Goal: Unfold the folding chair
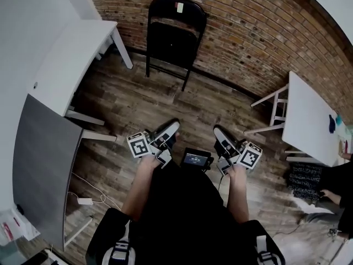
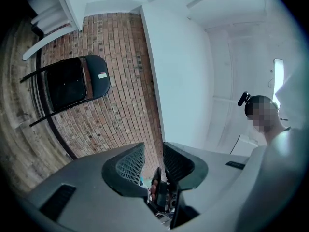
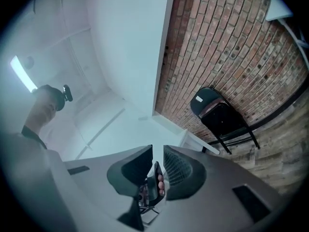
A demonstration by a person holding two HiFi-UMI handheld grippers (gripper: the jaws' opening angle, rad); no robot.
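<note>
Well short of the closed-up folding chair [image 1: 175,35] | I am holding left gripper [image 1: 168,130] and right gripper [image 1: 220,132] | both jaws are standing slightly apart, gripping nothing.

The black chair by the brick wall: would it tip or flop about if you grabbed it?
It probably tips easily: the chair stands folded, nearly flat, against the wall. Its thin tube frame looks stiff, so no flopping, though the hinged seat may swing.
</note>
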